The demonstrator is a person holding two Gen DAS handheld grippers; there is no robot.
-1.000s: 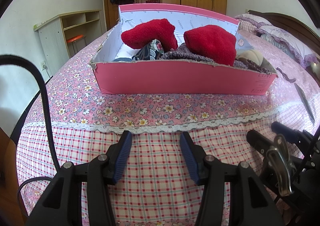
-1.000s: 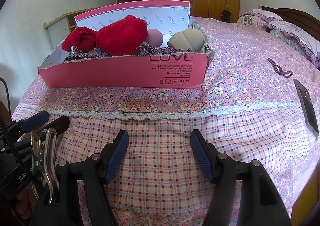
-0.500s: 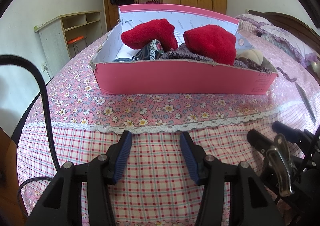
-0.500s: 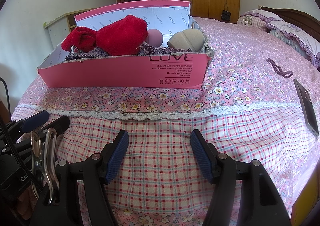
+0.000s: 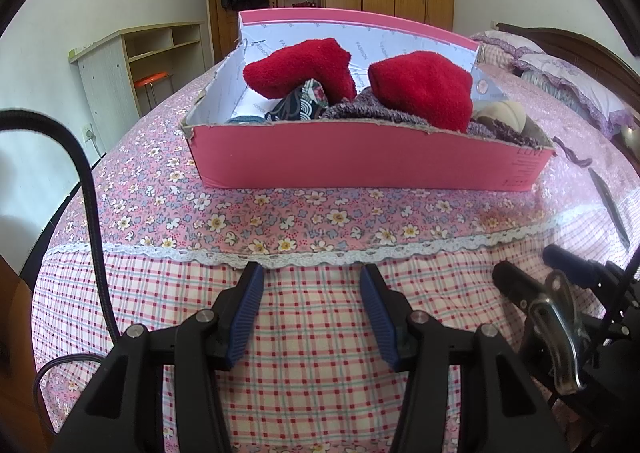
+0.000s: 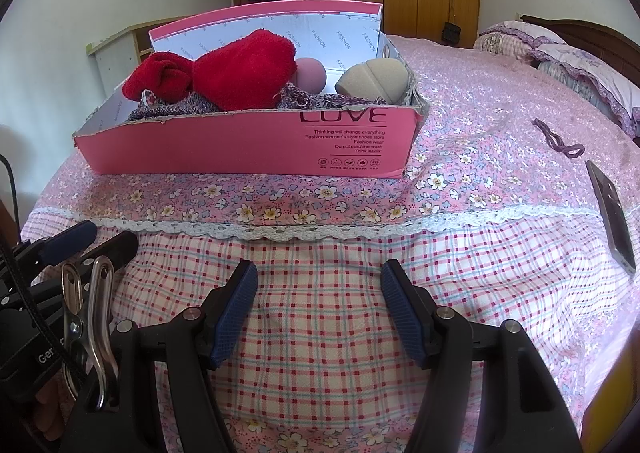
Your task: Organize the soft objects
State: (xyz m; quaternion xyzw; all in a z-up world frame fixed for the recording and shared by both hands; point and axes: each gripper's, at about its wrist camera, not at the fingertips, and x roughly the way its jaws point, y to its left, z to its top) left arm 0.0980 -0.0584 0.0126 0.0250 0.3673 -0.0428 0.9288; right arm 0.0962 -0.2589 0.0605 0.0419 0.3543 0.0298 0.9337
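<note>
The floral pink bedspread carries a pink cardboard shoebox; the left gripper and right gripper hover open and empty. The heaped red plush pieces overtop the rim, so a careless grasp may spill them or shift the light box.

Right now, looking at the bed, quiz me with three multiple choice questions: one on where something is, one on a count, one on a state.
1. Where does the phone lie?
A. inside the box
B. on the bedspread right of the box
C. on the pillow

2. How many red fluffy items top the pink box?
A. two
B. one
C. four

3. How are the right tongs?
A. shut on a sock
B. shut, holding nothing
C. open, holding nothing

Answers: 1 B, it rests flat on the bedspread beside the box. 2 A, two red shapes show. 3 C, checked fabric shows between the pads.
</note>
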